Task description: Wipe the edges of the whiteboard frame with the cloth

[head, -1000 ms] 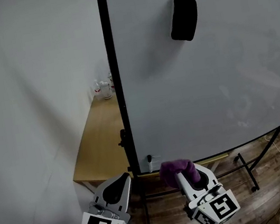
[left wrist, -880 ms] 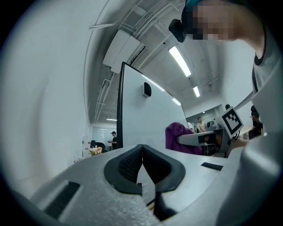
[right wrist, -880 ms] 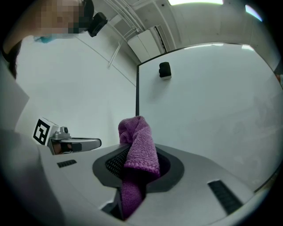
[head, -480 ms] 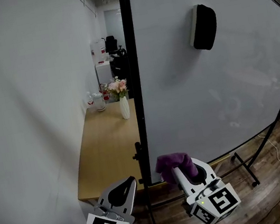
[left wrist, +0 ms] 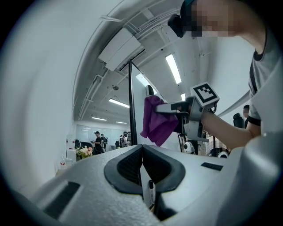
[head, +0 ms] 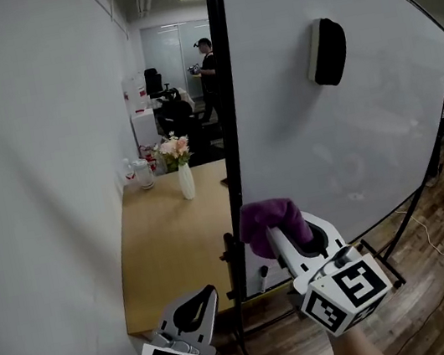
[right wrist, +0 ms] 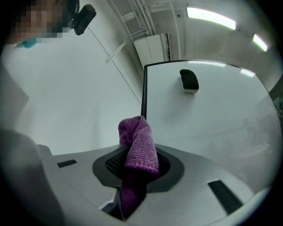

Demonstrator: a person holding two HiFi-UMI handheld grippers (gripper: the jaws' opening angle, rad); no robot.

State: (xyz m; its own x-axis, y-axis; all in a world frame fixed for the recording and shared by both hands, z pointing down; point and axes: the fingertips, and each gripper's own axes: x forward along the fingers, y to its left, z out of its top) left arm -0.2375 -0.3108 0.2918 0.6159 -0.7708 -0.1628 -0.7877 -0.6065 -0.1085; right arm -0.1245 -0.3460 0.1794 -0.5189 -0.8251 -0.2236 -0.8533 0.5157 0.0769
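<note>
1. Cloth [head: 271, 221] is the thing I am working with. It is sitting pinched tight between the jaws of my right gripper [head: 282, 238], and a purple lump is sticking out past the tips.
2. The lump is hanging right by the black frame [head: 233, 128] on the left side of the whiteboard [head: 355, 157], low down near the bottom corner. I cannot tell if it is touching the frame.
3. My left gripper [head: 199, 297] is hanging lower down and more to the left. Its jaws are pressed together with nothing between them (it is only waiting, I think).
4. I am guessing the cloth is soft, light and floppy. It should be folding around the thin edge easily, but it could be slipping out if I am rubbing too hard.
5. So I am thinking this hold is a good one: the jaws are biting the middle of the bunch, and a fat bit is poking out to do the rubbing.
6. The frame is looking hard and thin. The board is standing on legs, so I am planning to push gently in case it wobbles.
7. A black eraser [head: 325, 50] is sticking high up on the board, well apart from the edge I am wiping.
</note>
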